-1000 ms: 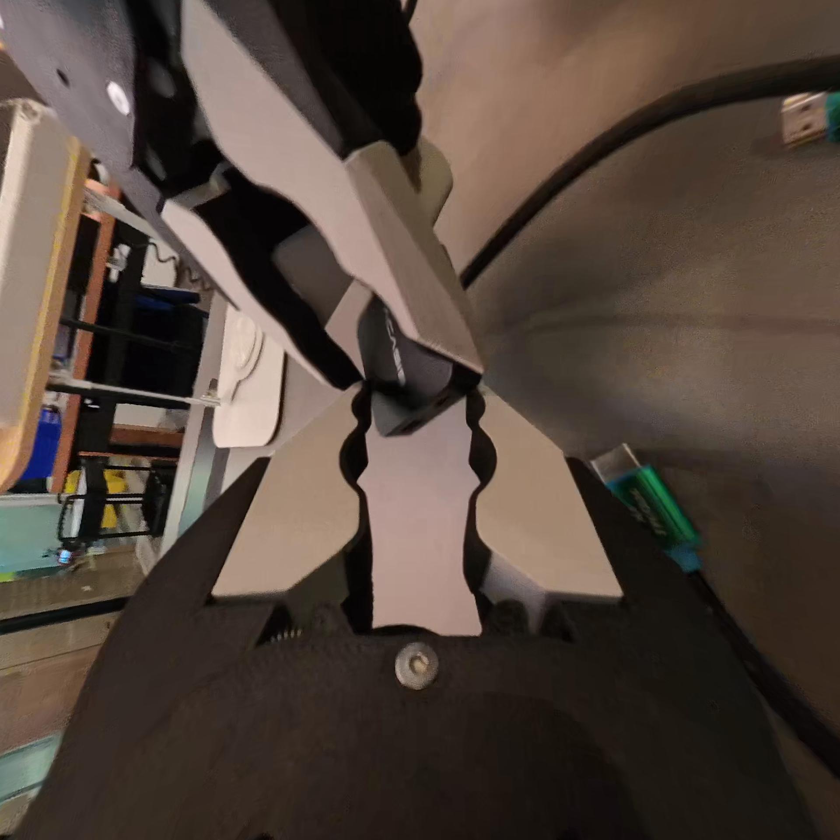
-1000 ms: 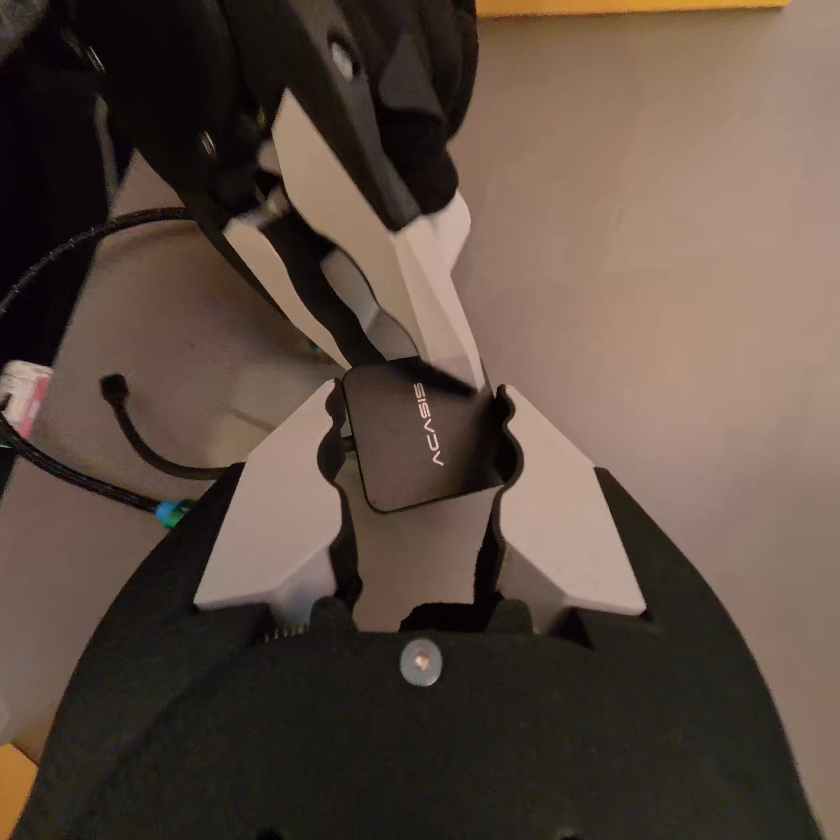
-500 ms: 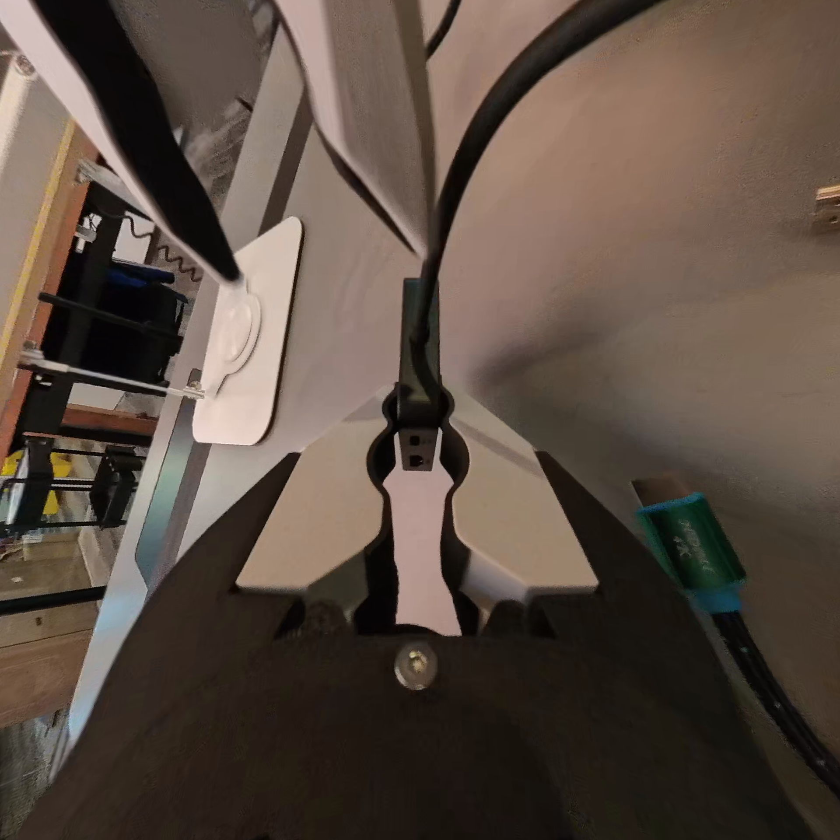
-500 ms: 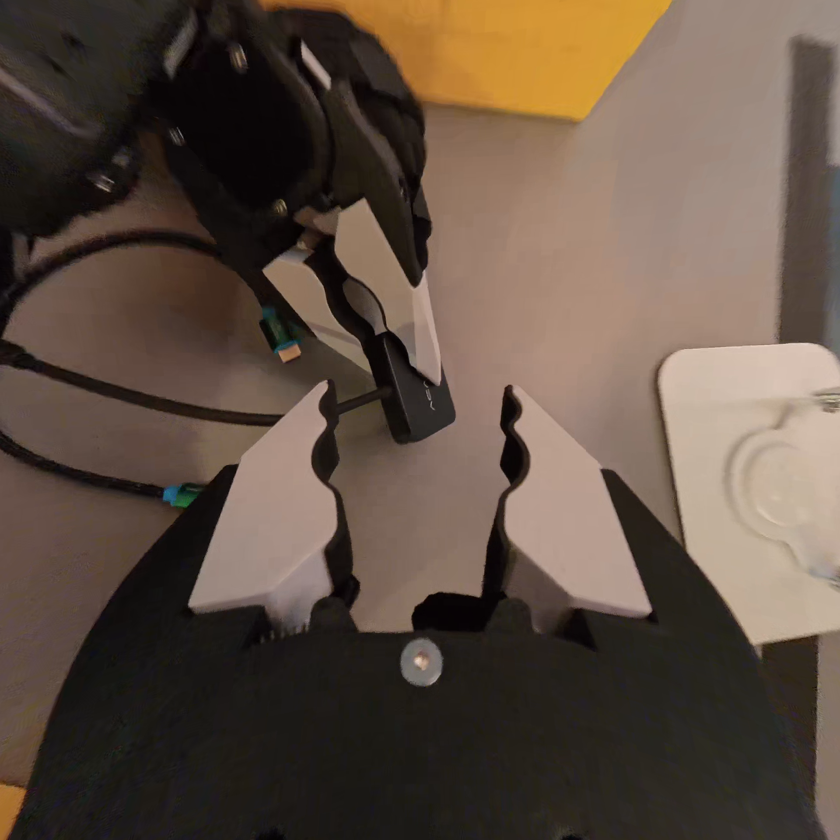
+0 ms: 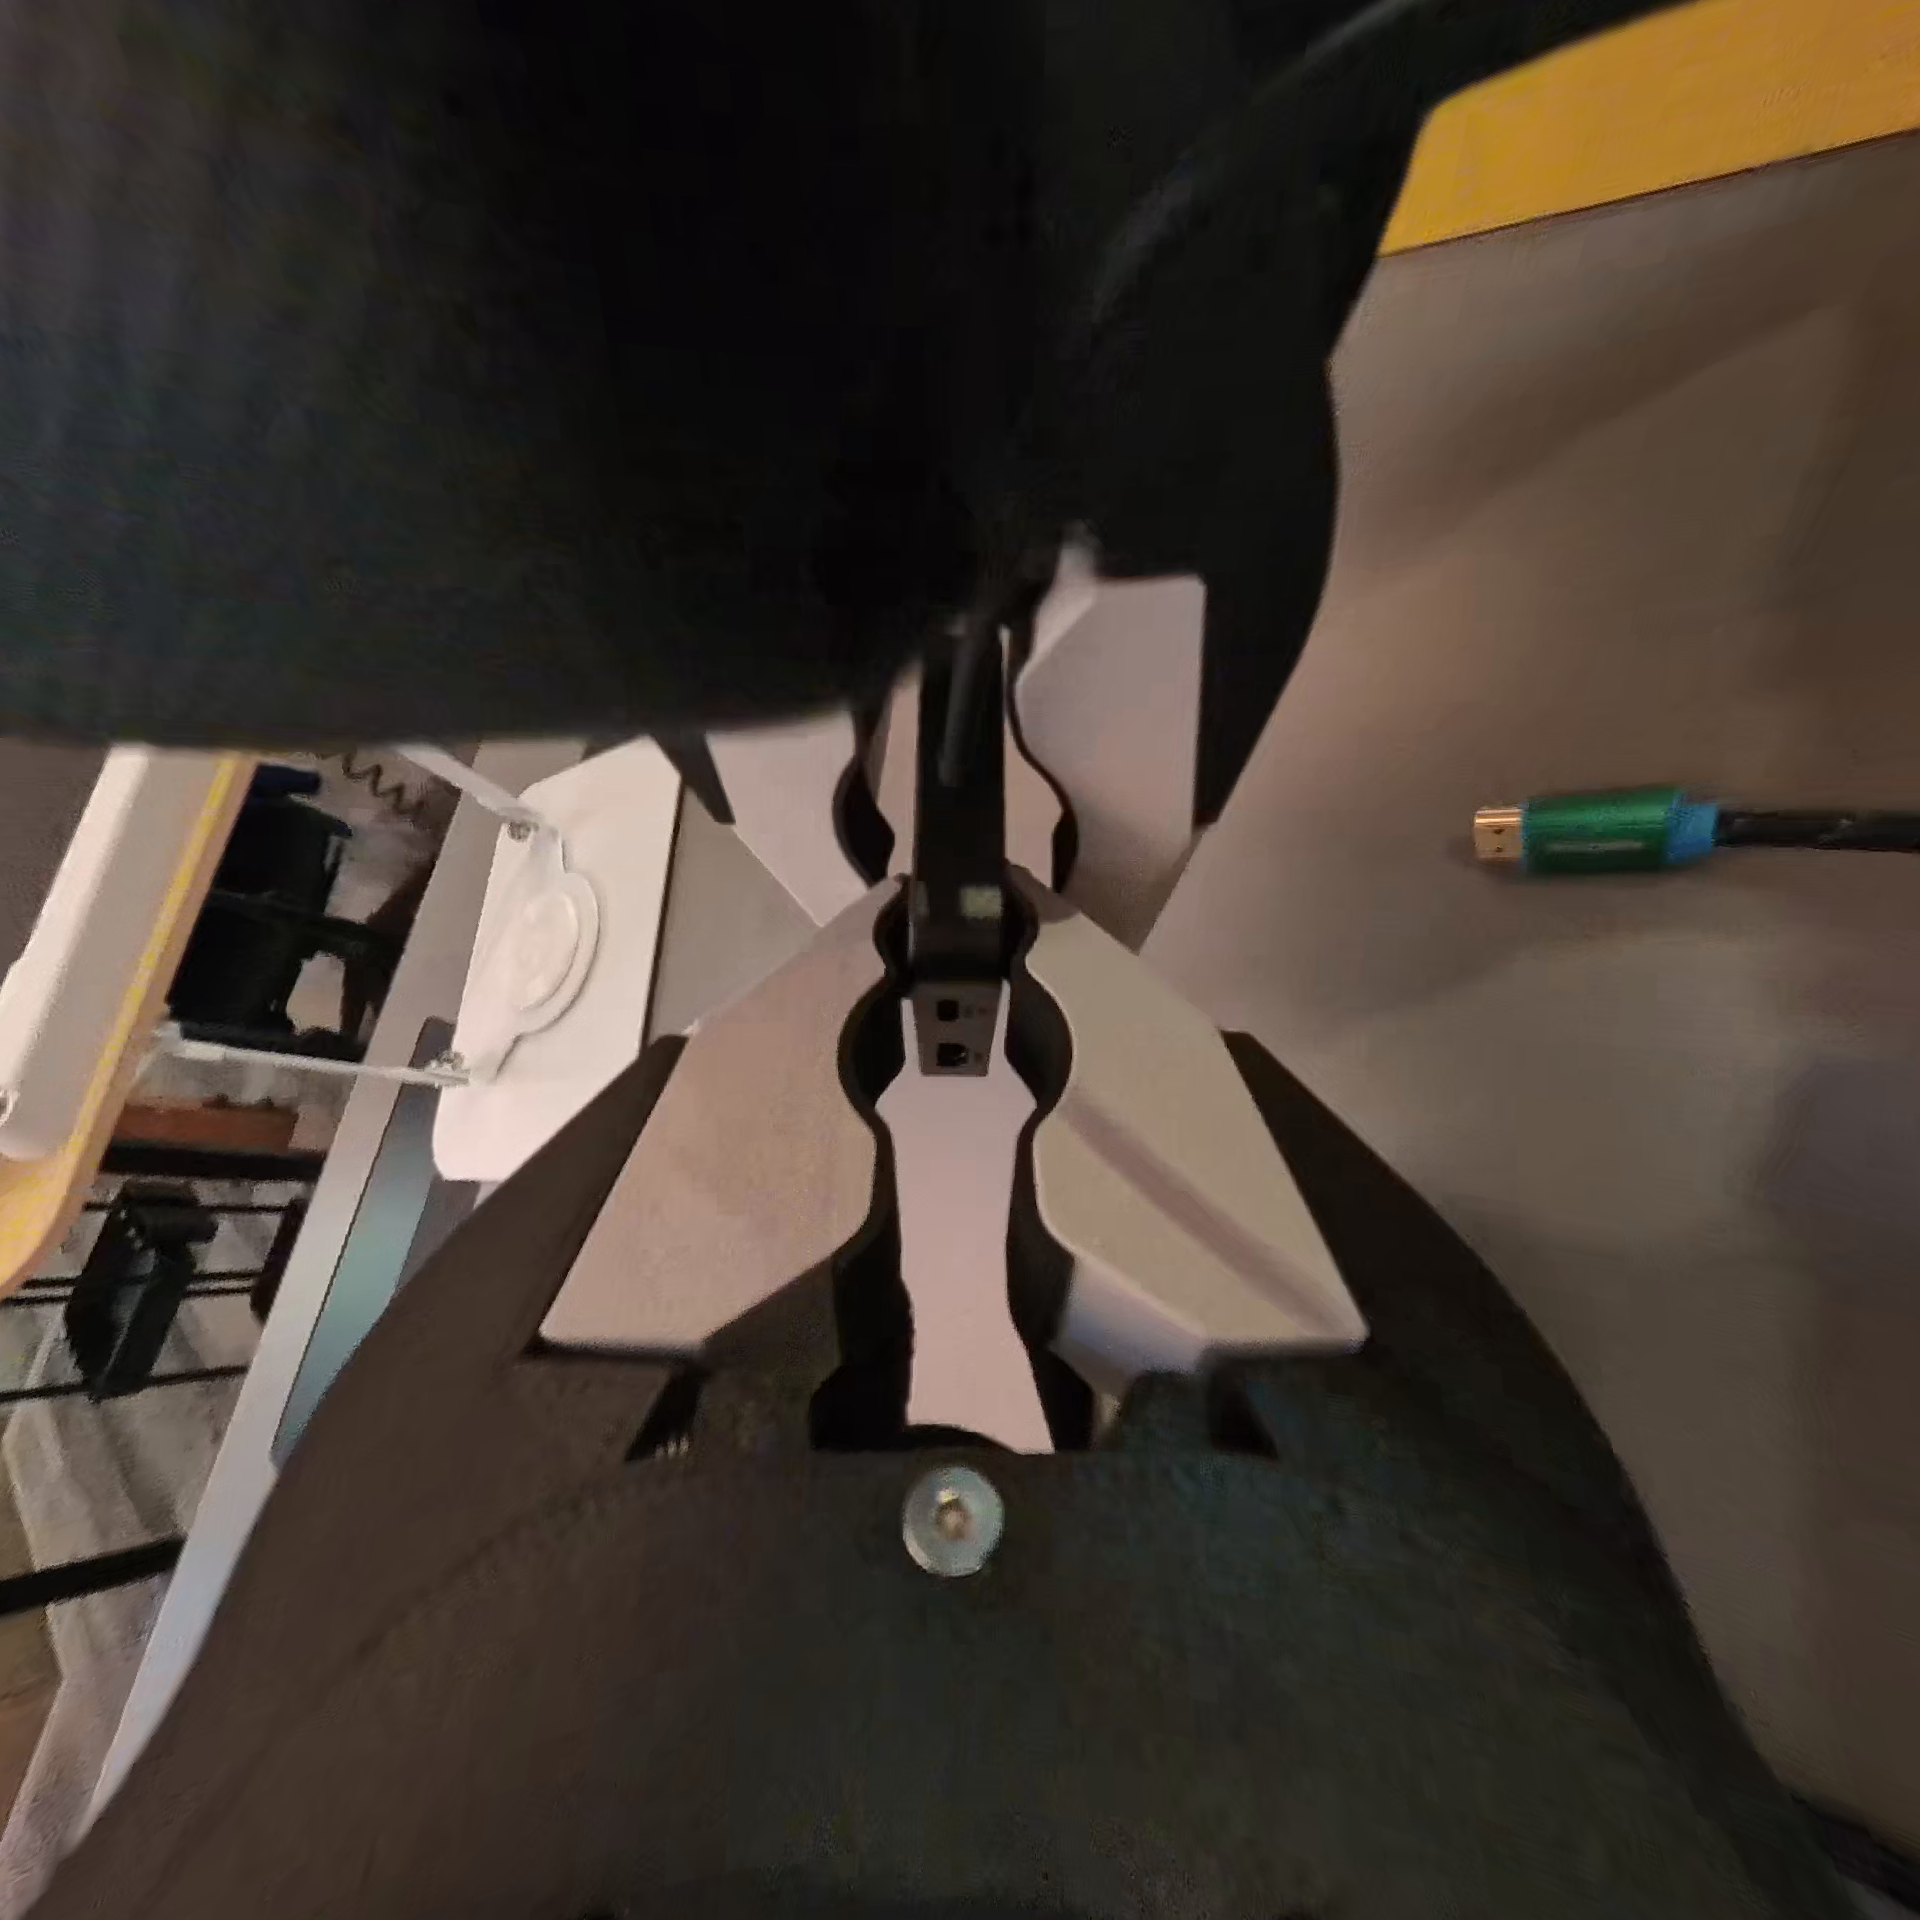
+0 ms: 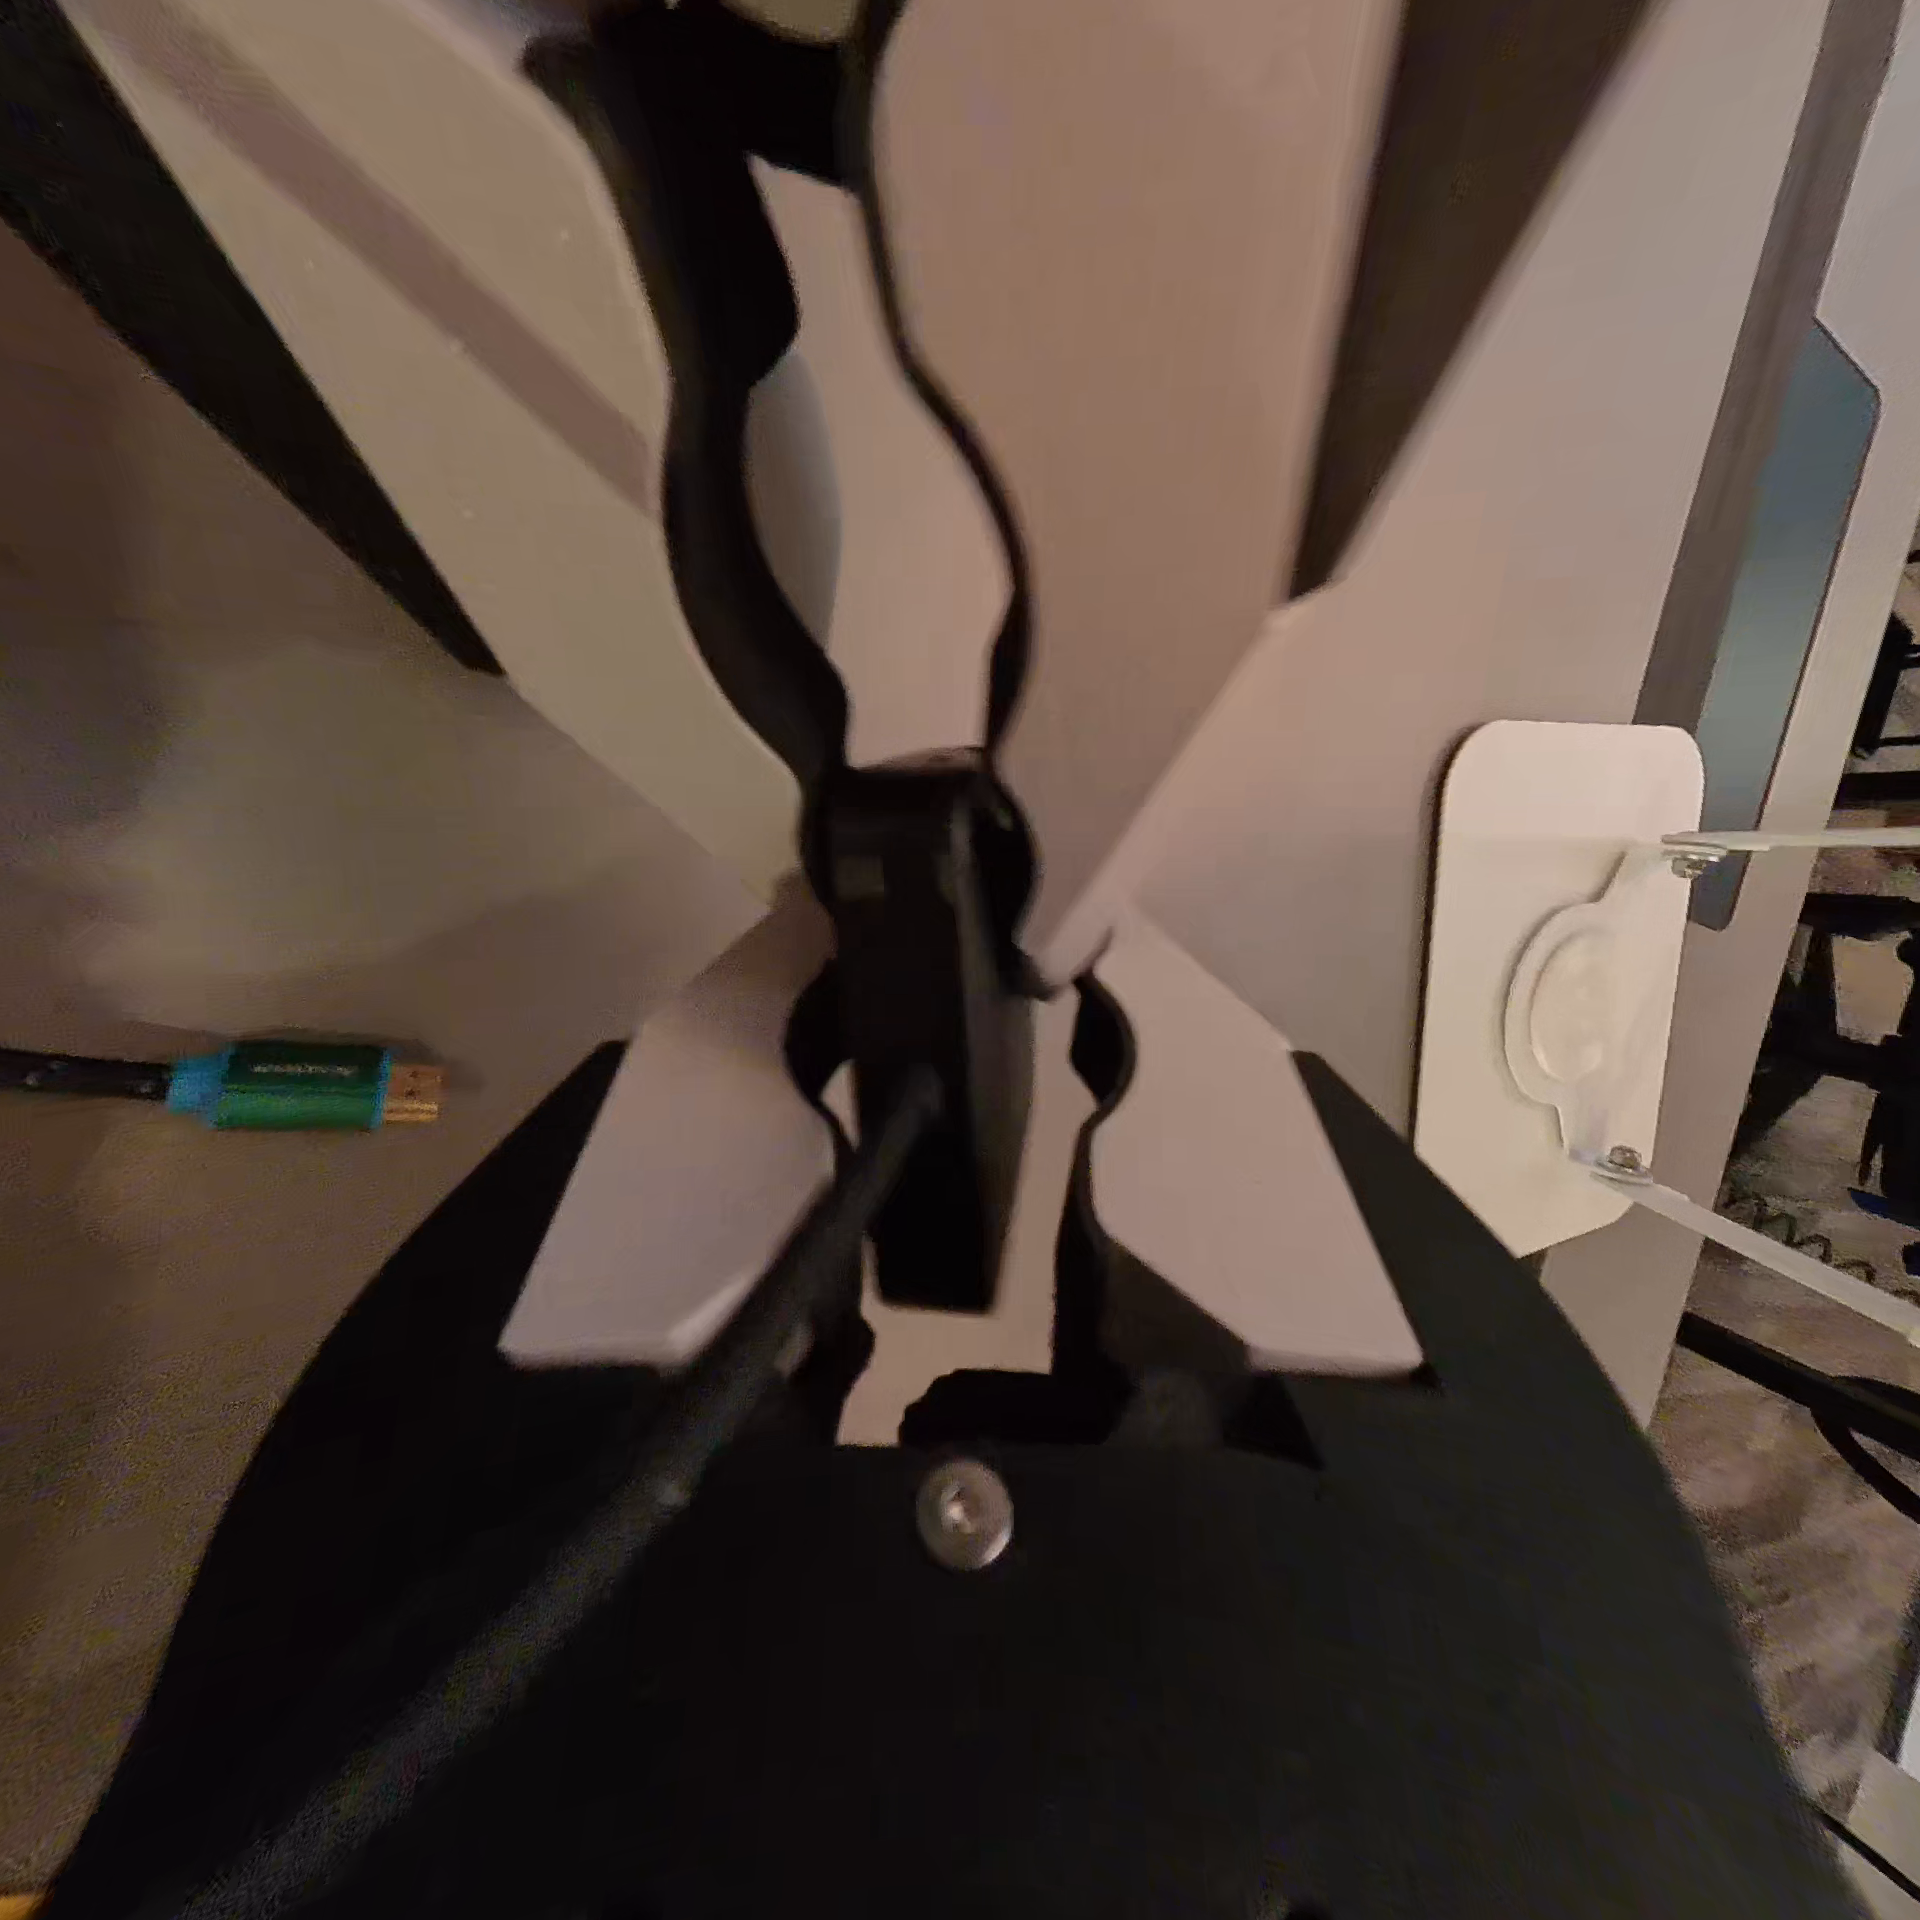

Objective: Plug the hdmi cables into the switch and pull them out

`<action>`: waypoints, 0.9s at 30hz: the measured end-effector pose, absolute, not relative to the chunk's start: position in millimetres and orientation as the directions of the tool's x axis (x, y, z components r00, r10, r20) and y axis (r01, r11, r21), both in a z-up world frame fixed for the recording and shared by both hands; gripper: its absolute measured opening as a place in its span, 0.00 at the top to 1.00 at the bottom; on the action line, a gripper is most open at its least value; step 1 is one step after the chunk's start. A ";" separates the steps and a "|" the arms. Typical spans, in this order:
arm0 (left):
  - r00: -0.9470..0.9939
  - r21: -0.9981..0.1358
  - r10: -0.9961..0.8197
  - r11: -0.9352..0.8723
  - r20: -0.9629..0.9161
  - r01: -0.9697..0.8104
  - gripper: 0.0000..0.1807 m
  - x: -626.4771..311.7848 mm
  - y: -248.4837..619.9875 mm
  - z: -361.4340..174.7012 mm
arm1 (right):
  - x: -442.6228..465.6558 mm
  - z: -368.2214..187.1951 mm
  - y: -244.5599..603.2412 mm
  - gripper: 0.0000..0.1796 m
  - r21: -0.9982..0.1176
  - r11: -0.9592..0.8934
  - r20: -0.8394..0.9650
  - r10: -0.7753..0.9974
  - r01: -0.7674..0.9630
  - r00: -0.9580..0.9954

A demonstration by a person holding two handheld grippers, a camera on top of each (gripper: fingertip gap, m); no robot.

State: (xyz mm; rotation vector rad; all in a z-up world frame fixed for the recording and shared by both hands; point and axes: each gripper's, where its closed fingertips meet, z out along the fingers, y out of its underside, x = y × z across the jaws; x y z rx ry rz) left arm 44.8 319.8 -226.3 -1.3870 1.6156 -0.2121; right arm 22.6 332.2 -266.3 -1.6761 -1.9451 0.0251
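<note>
My left gripper (image 5: 961, 920) is shut on the black HDMI switch (image 5: 958, 997), held edge-on above the grey table (image 5: 1558, 1195). My right gripper (image 6: 951, 971) faces it head-on. Its jaws are narrowed around the far end of the switch (image 6: 925, 1049), and a thin gap shows beside the right finger (image 6: 1226, 1164). The switch's own black cable (image 6: 821, 1278) runs back over my right gripper's left finger. One HDMI cable with a green and blue plug (image 5: 1590, 842) lies loose on the table, plugged into nothing. It also shows in the right wrist view (image 6: 301, 1086).
A white plate with a clear mount (image 5: 551, 935) is fixed at the table's edge, also seen in the right wrist view (image 6: 1558, 987). A yellow strip (image 5: 1662, 125) borders the far side. Dark shelving and floor lie beyond the edge. My right fingertips sit around 4 centimeters from my left ones.
My right gripper, drawn back and wide open half a second ago, has moved in head-on, and its jaws have narrowed around the switch. The left still holds the switch and has turned.
</note>
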 end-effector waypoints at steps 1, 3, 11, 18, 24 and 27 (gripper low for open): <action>0.109 -0.656 -0.838 0.330 -0.535 -0.679 0.94 43.1 319.8 -224.9 | 20.3 -264.3 332.6 0.80 -0.382 0.214 0.417 0.908 0.899 -0.038; 0.099 -0.665 -0.853 0.320 -0.512 -0.675 0.94 43.4 315.2 -223.3 | 19.8 -262.9 327.9 0.82 -0.411 0.195 0.398 0.917 0.890 -0.017; 0.089 -0.700 -0.881 0.304 -0.465 -0.647 0.94 44.5 300.7 -207.4 | 20.1 -247.9 311.5 0.85 -0.491 0.147 0.335 0.942 0.858 0.031; 0.057 -0.737 -0.914 0.287 -0.402 -0.612 0.94 39.3 279.2 -195.7 | 10.6 -236.1 289.6 0.87 -0.586 0.141 0.282 0.959 0.798 0.039; 0.013 -0.815 -0.963 0.220 -0.269 -0.537 0.90 34.3 264.1 -179.8 | 17.8 -239.7 276.1 0.93 -0.571 0.139 0.252 0.968 0.809 0.012; 0.015 -0.757 -0.945 0.252 -0.327 -0.602 0.90 31.6 267.2 -185.7 | 19.3 -238.4 275.2 0.93 -0.585 0.125 0.248 0.968 0.802 0.030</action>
